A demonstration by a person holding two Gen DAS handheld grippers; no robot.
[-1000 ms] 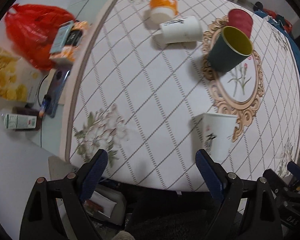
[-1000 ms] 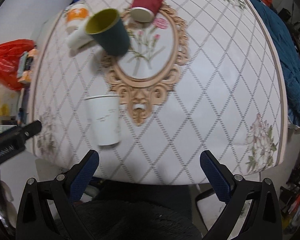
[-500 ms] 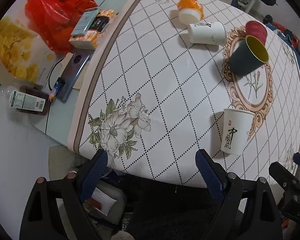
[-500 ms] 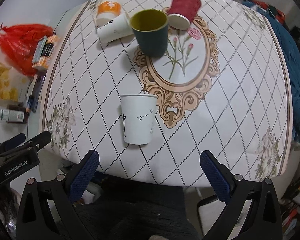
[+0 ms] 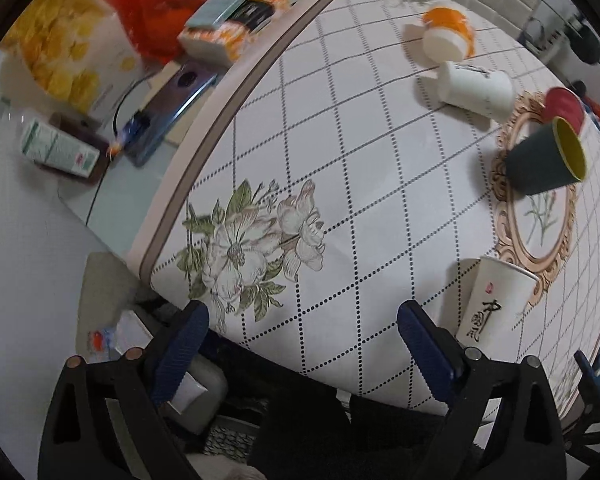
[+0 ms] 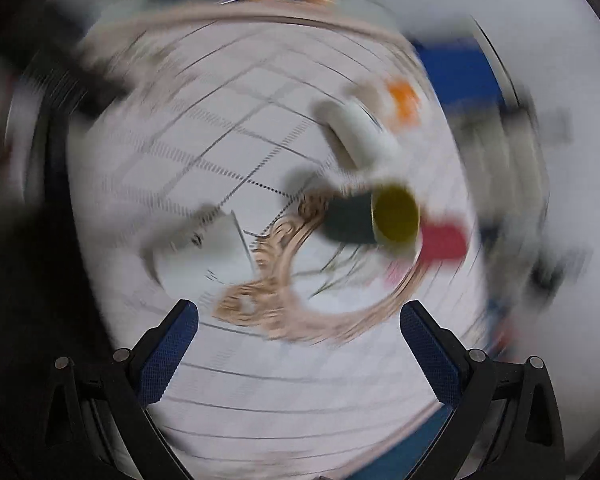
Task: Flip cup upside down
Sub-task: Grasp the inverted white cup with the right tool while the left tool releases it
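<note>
A white paper cup with black calligraphy (image 5: 496,300) stands upright near the table's front edge, just right of my left gripper (image 5: 302,328), which is open and empty. A dark green cup with a yellow inside (image 5: 544,164) stands upright behind it. In the heavily blurred right wrist view the white cup (image 6: 204,244) and the green cup (image 6: 376,216) appear sideways. My right gripper (image 6: 300,332) is open and empty above the table.
A second white cup (image 5: 476,88) lies on its side by an orange and white cup (image 5: 446,36) and a red cup (image 5: 564,106). Left of the tablecloth (image 5: 340,140) are a red bag (image 5: 160,4), boxes, a phone (image 5: 172,96) and a bottle.
My left gripper has swung left and closer to the table edge. My right gripper is rolling fast, so its view has turned about a quarter turn and blurred.
</note>
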